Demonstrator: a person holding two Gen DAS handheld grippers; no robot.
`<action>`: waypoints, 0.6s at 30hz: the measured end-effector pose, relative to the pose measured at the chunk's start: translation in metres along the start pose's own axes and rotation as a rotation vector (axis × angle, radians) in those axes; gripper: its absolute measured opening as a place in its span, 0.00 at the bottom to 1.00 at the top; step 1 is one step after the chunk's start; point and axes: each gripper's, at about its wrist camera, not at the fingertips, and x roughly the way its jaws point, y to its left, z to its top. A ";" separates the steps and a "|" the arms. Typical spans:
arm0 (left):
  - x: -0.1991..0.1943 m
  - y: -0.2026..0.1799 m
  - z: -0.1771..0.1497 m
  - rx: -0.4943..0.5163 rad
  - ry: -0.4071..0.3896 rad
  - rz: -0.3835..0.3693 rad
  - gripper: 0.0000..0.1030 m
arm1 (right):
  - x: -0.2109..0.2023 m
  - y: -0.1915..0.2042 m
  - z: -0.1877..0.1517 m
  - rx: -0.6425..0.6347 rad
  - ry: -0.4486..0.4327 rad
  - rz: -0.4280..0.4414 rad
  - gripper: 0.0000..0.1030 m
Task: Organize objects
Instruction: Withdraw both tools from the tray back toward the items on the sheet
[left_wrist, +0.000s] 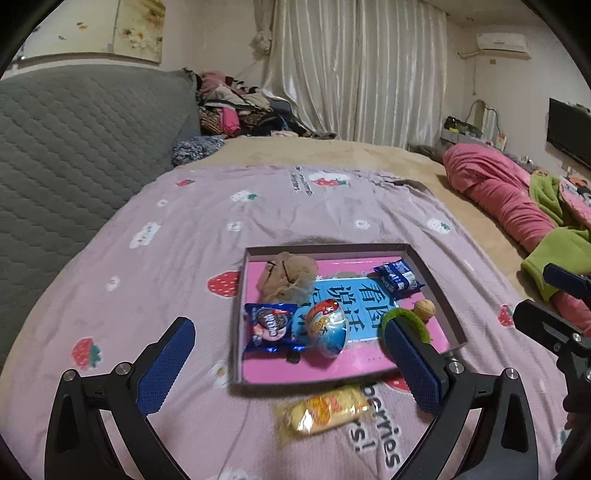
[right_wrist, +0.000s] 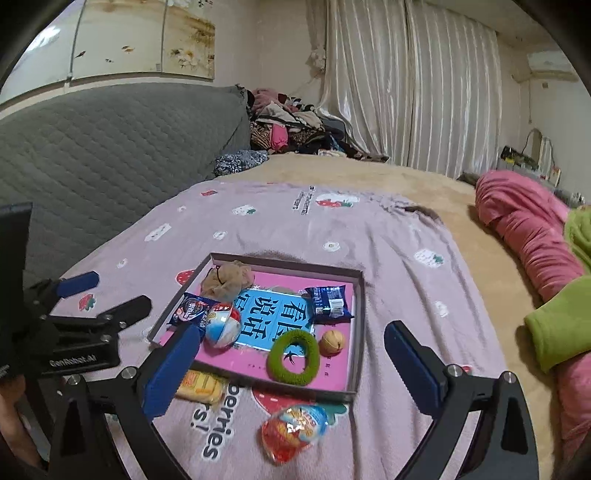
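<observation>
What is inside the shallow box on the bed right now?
In the box: tan scrunchie, two blue snack packets, toy egg, green ring, walnut. They cover parts of the pink book beneath.

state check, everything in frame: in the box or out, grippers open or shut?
box: open, on the bedspread
green ring: in box, flat
walnut: in box
egg toy: in box
yellow packet: out, on bedspread
red-blue pouch: out, on bedspread
left gripper: open, empty
right gripper: open, empty
</observation>
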 end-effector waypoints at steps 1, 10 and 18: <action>-0.006 0.001 0.000 0.002 0.001 0.003 0.99 | -0.006 0.002 0.001 -0.005 -0.002 -0.003 0.98; -0.087 0.002 -0.007 0.028 -0.041 0.022 0.99 | -0.072 0.017 0.000 -0.012 -0.029 -0.009 0.99; -0.145 -0.006 -0.040 0.055 -0.056 0.001 0.99 | -0.113 0.039 -0.024 -0.036 -0.004 0.000 0.99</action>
